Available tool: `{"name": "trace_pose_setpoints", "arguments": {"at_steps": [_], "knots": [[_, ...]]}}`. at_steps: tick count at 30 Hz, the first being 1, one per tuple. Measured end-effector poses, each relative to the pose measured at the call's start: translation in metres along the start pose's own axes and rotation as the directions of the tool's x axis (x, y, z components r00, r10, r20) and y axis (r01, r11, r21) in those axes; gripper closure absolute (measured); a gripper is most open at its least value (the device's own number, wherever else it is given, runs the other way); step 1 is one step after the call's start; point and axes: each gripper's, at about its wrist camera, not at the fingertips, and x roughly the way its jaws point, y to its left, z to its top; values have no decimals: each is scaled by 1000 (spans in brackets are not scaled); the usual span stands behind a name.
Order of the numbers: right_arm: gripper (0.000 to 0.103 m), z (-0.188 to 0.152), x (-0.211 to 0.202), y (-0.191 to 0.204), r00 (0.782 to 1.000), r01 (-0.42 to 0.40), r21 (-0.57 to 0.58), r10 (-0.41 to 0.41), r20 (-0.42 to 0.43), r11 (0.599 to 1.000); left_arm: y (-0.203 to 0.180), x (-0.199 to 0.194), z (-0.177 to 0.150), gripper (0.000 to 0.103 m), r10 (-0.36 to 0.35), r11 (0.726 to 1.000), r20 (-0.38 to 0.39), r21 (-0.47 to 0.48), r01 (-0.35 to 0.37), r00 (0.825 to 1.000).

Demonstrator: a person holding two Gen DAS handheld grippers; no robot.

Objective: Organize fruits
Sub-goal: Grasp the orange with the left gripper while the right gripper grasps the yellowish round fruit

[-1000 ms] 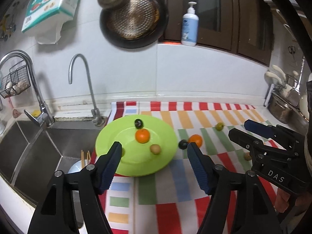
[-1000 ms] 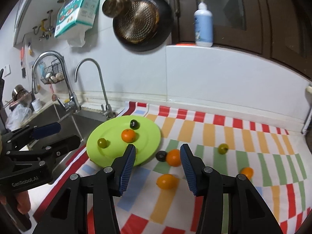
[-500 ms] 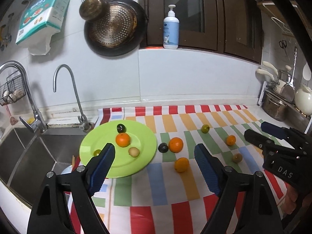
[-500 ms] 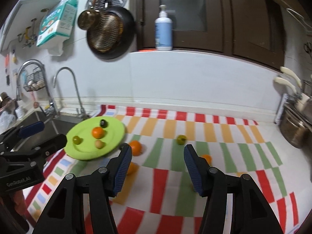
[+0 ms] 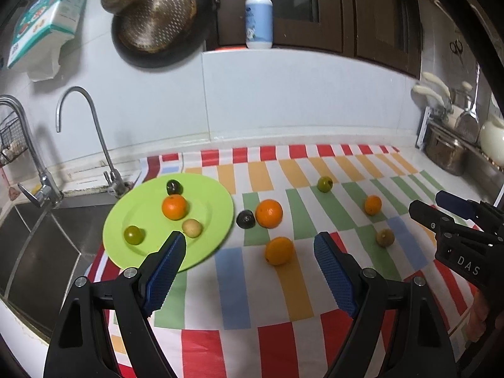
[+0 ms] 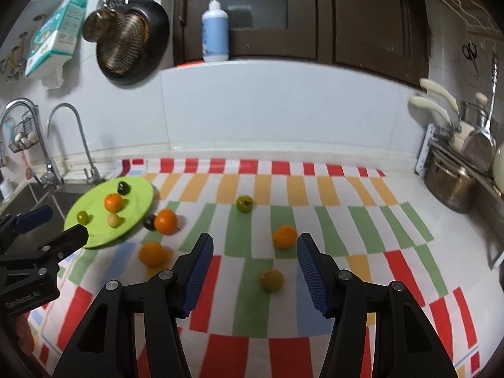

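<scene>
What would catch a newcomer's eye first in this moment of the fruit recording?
Probably the bright green plate at the left end of the striped cloth, beside the sink, already holding four small fruits. Next come the loose fruits scattered over the cloth, such as the big orange touching a dark fruit just off the plate's rim. Both the left gripper and right gripper hover open above the cloth, holding nothing.

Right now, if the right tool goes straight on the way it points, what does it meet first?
Most likely the small yellow-green fruit on the striped cloth, lying low between the open right tool's fingers. The small orange sits just beyond it. Depth is hard to judge, so which comes first is uncertain.
</scene>
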Motion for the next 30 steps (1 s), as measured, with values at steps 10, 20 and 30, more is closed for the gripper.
{"name": "trace_pose_setpoints", "arguments": {"at_steps": [10, 20, 30], "knots": [[47, -20, 27, -8, 996, 23, 9, -22, -86, 1000, -8, 31, -11, 19, -29, 999, -73, 23, 30, 997], [47, -35, 55, -17, 984, 33, 21, -29, -176, 999, -15, 65, -19, 20, -45, 997, -145, 51, 53, 988], [52, -35, 79, -19, 974, 17, 50, -5, -227, 999, -17, 92, -14, 28, -56, 996, -177, 64, 68, 983]]}}
